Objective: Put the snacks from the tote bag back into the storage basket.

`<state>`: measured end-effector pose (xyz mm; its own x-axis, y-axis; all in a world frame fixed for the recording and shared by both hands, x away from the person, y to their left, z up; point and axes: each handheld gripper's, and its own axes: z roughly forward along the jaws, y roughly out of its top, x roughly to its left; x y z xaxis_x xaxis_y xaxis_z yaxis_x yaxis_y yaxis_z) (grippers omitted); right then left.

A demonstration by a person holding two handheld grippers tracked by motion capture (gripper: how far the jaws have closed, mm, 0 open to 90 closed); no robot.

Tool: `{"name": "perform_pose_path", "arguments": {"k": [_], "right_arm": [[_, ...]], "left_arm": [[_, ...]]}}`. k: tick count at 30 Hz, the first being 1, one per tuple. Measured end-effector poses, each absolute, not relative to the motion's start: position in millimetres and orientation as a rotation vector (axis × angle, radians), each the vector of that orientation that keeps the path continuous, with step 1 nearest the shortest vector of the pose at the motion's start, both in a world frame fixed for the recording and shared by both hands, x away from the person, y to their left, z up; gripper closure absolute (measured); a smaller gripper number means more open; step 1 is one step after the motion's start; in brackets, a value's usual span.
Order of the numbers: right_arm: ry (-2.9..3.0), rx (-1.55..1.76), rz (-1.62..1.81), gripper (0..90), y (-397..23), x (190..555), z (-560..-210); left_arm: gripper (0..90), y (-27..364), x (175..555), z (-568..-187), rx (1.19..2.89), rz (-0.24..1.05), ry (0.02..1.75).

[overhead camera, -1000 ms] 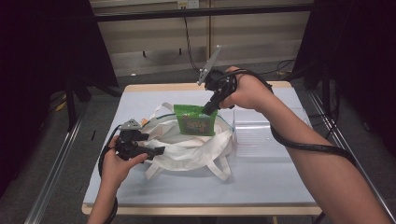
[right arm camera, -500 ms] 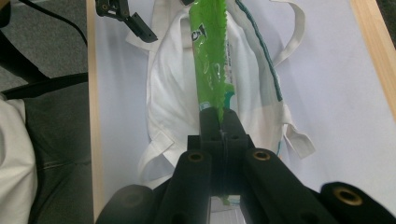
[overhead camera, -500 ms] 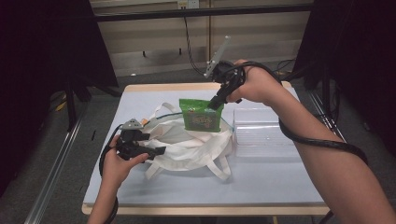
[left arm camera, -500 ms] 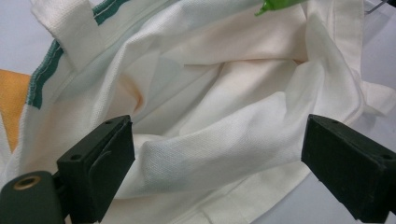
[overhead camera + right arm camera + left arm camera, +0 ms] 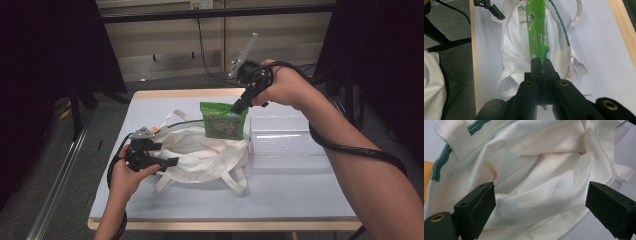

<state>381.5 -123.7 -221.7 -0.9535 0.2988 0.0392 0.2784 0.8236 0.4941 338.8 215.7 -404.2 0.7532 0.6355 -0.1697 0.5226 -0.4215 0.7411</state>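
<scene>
High view: right gripper [image 5: 239, 106] clamped on the top edge of the green packet [image 5: 223, 120], now lifted higher than a second ago and carried a little toward the clear tray [image 5: 290, 142]. Packet hung above the mouth of the white bag [image 5: 200, 155], bottom edge just at the cloth. Judged as taking the packet out of the bag, the tray the likely next stop. Left gripper [image 5: 167, 162] stayed put at the bag's near edge.

Left gripper view: jaws stood apart, white cloth [image 5: 536, 177] lying between them, not pinched. Green-stitched hem [image 5: 441, 162] at the upper left.

Right gripper view: jaws together on the packet [image 5: 536, 32], seen edge-on, with the bag [image 5: 516, 50] spread flat below.

Pale blue table [image 5: 280, 195] with a wooden rim. Beyond it a dim room: grey floor, dark curtains on both sides, a cable dropping down the panelled back wall.
</scene>
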Motion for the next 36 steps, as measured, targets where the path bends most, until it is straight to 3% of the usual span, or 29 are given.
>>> {"name": "perform_pose_path", "arguments": {"k": [36], "right_arm": [[2.958, 0.544, 0.784, 90.0, -170, 378, -213]], "left_arm": [[8.6, 212, 338, -406, 2.119, 0.158, 0.858]]}}
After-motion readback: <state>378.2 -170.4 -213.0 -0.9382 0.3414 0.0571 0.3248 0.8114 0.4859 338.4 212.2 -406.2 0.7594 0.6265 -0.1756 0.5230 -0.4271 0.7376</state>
